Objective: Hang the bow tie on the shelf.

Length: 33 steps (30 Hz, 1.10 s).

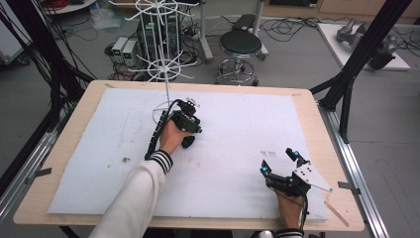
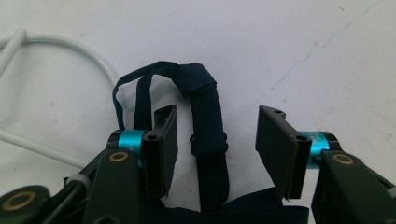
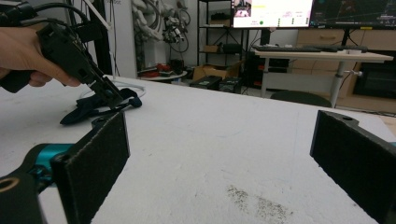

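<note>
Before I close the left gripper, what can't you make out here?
- High view: the dark fabric item is mostly hidden under the left gripper and hand.
- Left gripper view: the strap lies between the open fingers; the item's body is cut off by the bottom edge.
- Right gripper view: the item is too far to identify.

Black hand-held gripper [image 1: 189, 105], teal joints; white striped-cuff sleeve [image 1: 143, 191].

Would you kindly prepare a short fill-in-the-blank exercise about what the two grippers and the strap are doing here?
1. The left gripper has its jaws ____ on either side of the strap.
2. The strap is dark ____ in colour.
3. The right gripper holds ____ between its jaws.
4. The white rack stands at the table's ____ edge.

Missing words: open; blue; nothing; far
</note>
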Motion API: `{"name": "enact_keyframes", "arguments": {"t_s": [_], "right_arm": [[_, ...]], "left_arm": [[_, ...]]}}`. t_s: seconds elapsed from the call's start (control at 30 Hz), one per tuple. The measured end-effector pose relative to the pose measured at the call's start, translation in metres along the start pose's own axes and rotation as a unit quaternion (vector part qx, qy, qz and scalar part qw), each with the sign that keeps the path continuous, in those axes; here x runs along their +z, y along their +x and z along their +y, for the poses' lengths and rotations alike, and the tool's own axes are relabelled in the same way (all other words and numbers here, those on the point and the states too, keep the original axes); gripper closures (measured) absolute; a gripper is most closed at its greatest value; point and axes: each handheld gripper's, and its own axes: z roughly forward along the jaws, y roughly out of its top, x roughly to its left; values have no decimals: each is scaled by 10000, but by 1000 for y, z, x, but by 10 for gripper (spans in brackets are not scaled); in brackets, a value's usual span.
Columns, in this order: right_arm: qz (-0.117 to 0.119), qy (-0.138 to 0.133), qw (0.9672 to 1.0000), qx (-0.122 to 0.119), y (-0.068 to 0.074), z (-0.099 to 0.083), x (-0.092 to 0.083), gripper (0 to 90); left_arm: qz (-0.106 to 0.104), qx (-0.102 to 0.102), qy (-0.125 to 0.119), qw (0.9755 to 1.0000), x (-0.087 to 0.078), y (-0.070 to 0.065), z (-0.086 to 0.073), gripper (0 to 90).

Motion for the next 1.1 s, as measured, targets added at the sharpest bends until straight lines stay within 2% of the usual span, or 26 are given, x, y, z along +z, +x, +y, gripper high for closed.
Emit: {"name": "enact_keyframes", "arguments": {"t_s": [0.27, 0.43, 0.53, 0.57, 0.77, 0.87, 0.97, 1.1], "right_arm": [[-7, 12, 10000, 25, 0, 0, 0, 37], [-2, 15, 10000, 41, 0, 0, 0, 37], [-3, 15, 10000, 38, 0, 0, 0, 37], [-5, 15, 10000, 40, 0, 0, 0, 37], [-4, 15, 10000, 41, 0, 0, 0, 37], [-1, 12, 10000, 44, 0, 0, 0, 37], [-1, 11, 10000, 46, 0, 0, 0, 37], [-4, 10, 10000, 54, 0, 0, 0, 37]], "left_arm": [[-31, -34, 72, 10000, 5, 0, 0, 559], [55, -41, 71, 10000, 6, 0, 0, 605], [141, -125, 132, 9997, 7, 0, 0, 610], [114, -200, 117, 9997, 8, 0, 0, 606], [41, -248, 272, 9993, 11, 2, 1, 587], [56, -217, 309, 9993, 12, 2, 1, 626], [47, -278, 315, 9991, 12, 2, 2, 665], [70, -282, 334, 9990, 12, 2, 2, 672]]}}
